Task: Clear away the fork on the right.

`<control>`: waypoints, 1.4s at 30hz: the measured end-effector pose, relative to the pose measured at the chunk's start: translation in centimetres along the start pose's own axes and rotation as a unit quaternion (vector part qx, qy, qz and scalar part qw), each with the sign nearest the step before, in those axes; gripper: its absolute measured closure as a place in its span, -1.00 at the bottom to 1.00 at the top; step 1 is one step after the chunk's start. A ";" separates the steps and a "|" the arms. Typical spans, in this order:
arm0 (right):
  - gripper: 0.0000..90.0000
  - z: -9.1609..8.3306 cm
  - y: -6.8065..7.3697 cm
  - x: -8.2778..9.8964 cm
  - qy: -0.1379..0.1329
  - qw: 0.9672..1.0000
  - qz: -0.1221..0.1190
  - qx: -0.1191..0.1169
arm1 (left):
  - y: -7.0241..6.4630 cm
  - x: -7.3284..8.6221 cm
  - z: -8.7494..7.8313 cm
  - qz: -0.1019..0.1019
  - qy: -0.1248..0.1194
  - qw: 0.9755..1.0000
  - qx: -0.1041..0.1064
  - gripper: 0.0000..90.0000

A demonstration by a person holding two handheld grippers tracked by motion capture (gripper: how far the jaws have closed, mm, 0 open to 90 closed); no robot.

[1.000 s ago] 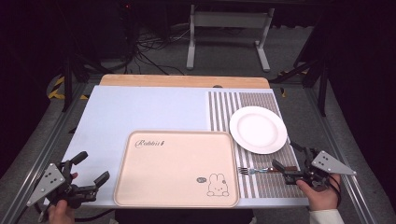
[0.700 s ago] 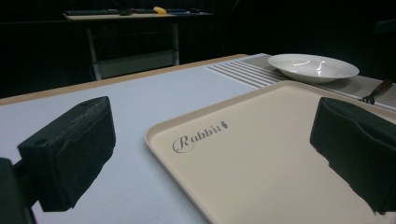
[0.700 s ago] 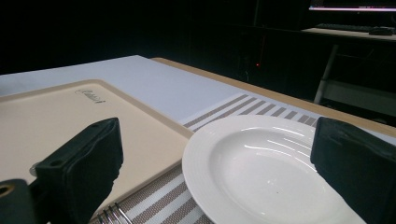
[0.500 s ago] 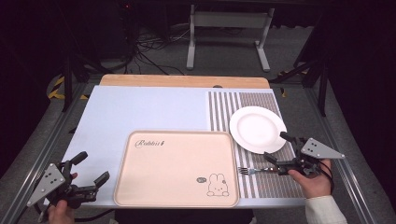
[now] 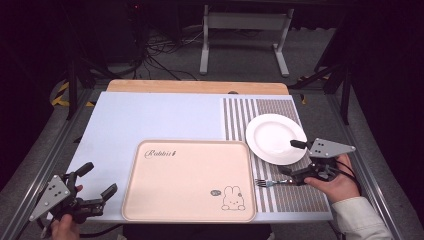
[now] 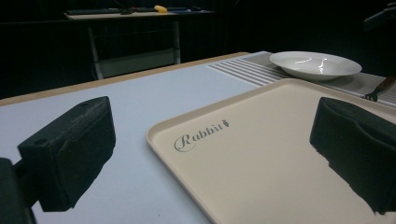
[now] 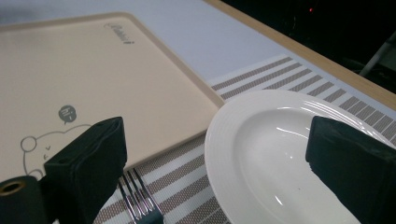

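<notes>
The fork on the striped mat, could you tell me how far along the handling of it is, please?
Done: nothing visibly; the tray is bare. In hand: the right claw hangs open between the plate and the fork, gripping neither. Left: picking either up. The left claw waits open.

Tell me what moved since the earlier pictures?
The right gripper swung from beside the fork up toward the white plate, jaws wide open, one over the plate's rim. It holds nothing. The left gripper, fork, plate and tray stayed put.
</notes>
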State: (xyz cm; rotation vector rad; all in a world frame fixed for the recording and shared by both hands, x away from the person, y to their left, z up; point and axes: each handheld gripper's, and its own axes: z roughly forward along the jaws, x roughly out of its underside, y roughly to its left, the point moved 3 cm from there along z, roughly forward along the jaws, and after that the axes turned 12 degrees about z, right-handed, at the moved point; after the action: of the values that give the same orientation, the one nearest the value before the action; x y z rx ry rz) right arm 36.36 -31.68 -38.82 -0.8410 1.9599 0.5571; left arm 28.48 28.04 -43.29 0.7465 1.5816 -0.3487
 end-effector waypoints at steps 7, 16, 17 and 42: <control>-0.85 0.3 -0.3 -0.9 0.080 0.996 -0.034 0.000 | 0.0 0.0 0.0 0.000 0.000 1.000 0.000 -0.98; -0.79 0.8 -0.3 -1.8 0.173 0.981 -0.085 -0.007 | 0.0 0.0 0.0 0.002 0.001 1.000 0.001 -0.98; -0.78 0.9 -0.3 -1.8 0.182 0.979 -0.089 -0.010 | 0.0 0.0 0.0 0.001 0.001 1.000 0.001 -0.98; -0.57 2.2 -0.4 -0.5 0.366 0.911 -0.184 -0.051 | 0.0 0.0 0.0 0.003 0.000 1.000 0.001 -0.98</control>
State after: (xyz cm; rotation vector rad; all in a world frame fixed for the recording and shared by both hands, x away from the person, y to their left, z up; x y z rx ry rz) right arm 38.12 -30.33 -39.45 -1.6165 2.3440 0.1109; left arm 28.46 28.01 -43.25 0.7536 1.5786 -0.3463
